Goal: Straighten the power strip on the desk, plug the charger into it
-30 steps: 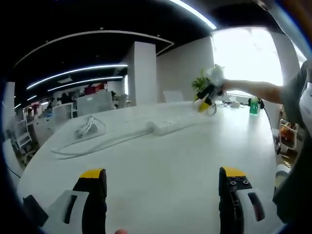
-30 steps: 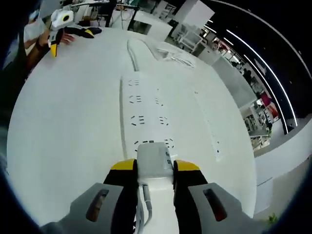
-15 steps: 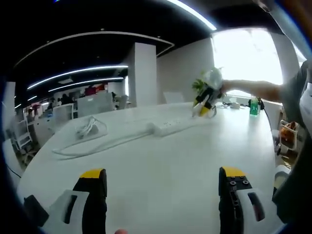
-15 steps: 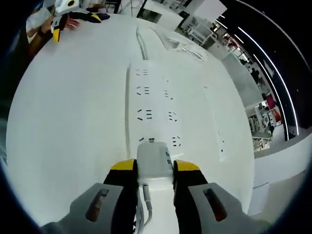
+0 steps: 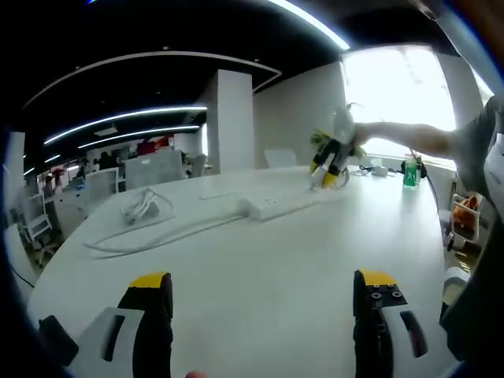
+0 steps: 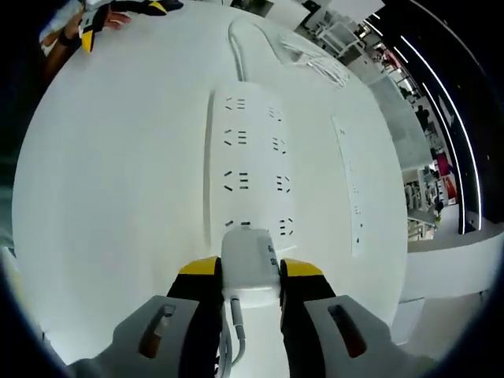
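Right over the power strip (image 6: pixel 253 161) on the white tabletop (image 6: pixel 110 197), the right gripper (image 6: pixel 250 276) has its fingers (image 6: pixel 198 276) clamped on the sides of the white charger (image 6: pixel 250 264), nose pointing at the nearest row of sockets. From the left gripper view you can see the same strip (image 5: pixel 276 205) lying well out across the table, with the right gripper (image 5: pixel 329 161) hanging over its far end.

My guess on handling: the charger is a small hard plastic block, light, smooth-sided, so it could slip or twist when pushed into a socket. Gripping it by the flat sides near the middle, like now, looks right. The strip is rigid but probably light enough to slide on that slick top when pressed.

Left gripper (image 5: pixel 264 307) sits low near the table edge, fingers spread wide, holding nothing.

Count: one strip, with eight sockets I can make out in two columns, one charger, one loose coil of white cable (image 5: pixel 142 206), two grippers.
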Motion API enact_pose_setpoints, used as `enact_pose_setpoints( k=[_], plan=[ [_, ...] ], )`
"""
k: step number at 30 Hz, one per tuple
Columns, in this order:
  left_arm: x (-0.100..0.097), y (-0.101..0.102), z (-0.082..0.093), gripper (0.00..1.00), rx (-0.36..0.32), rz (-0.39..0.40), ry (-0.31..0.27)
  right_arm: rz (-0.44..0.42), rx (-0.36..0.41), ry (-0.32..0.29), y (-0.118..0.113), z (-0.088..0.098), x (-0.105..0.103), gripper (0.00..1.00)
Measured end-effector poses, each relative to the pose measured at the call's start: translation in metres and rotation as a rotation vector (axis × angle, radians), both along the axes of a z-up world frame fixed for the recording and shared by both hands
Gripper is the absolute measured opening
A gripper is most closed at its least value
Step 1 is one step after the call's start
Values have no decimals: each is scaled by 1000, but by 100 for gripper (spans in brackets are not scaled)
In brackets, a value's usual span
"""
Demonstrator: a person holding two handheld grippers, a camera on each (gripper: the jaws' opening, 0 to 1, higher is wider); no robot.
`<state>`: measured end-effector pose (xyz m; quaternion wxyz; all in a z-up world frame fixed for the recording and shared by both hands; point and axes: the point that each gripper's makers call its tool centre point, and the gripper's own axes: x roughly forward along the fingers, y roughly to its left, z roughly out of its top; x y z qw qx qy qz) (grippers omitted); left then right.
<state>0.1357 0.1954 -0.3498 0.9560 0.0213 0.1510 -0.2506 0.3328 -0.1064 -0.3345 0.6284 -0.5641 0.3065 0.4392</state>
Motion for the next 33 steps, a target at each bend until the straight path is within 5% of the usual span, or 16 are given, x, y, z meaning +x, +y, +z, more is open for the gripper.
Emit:
enact_pose_setpoints(
  k=[16,33],
  plan=[
    [0,-3,0,98,-12,-11,-3,-14,-232,6,7,1,-2,25],
    [-1,-1,0,98,-13,-11,-5,-59,-293,32,15,-2,3,25]
  ],
)
